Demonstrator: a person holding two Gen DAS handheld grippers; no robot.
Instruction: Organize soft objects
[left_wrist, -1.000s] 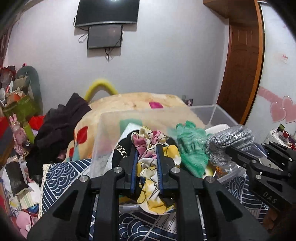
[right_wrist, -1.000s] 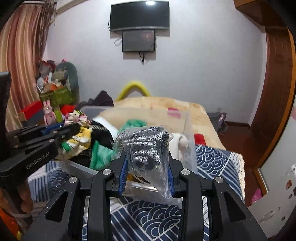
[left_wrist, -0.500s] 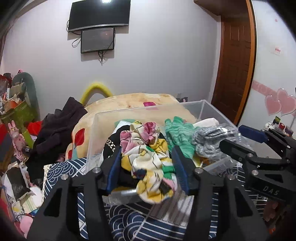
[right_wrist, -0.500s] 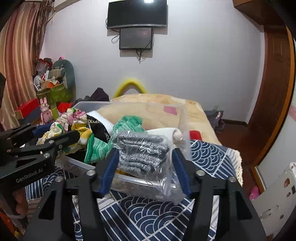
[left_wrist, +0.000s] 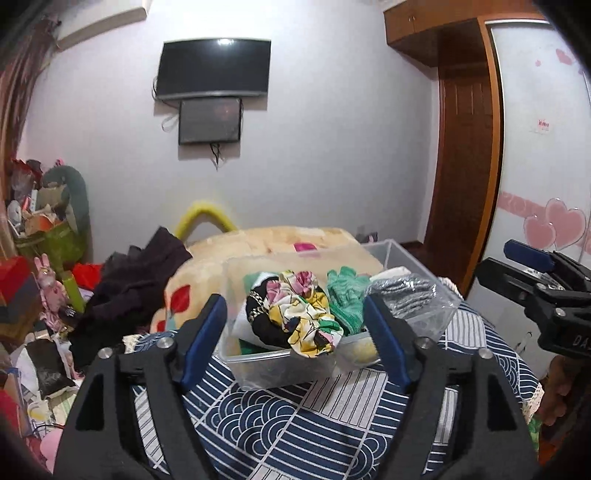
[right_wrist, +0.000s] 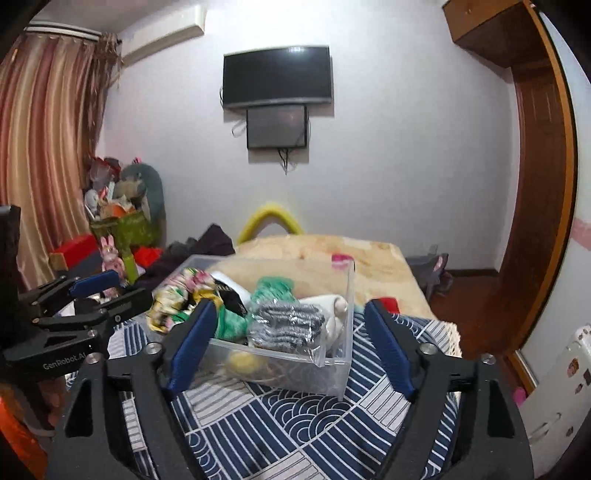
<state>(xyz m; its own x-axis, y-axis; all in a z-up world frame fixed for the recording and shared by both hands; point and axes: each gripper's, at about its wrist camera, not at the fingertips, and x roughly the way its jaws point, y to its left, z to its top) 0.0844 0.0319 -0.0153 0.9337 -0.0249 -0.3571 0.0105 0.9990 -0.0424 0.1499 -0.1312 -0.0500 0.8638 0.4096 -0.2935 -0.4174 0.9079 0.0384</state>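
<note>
A clear plastic box (left_wrist: 280, 365) stands on a navy patterned cloth (left_wrist: 295, 424). In it lie a floral yellow-and-pink cloth (left_wrist: 303, 317), a green knit glove (left_wrist: 345, 291) and a grey item in a clear bag (left_wrist: 404, 291). My left gripper (left_wrist: 295, 332) is open and empty, held back from the box's near side. In the right wrist view my right gripper (right_wrist: 290, 343) is open and empty too, in front of the box (right_wrist: 332, 373), with the bagged grey item (right_wrist: 288, 325) and the floral cloth (right_wrist: 177, 299) at its rim.
A beige blanket (left_wrist: 266, 243) covers the bed behind the box. Dark clothes (left_wrist: 129, 291) and toy clutter (left_wrist: 40, 280) pile at the left. A wooden door (right_wrist: 532, 221) and a white wardrobe (left_wrist: 543, 184) stand at the right. A TV (right_wrist: 277, 77) hangs on the far wall.
Both grippers opened, letting go of the floral cloth and the bagged grey item, which now rest in the box. Both grippers have drawn back from the box.
</note>
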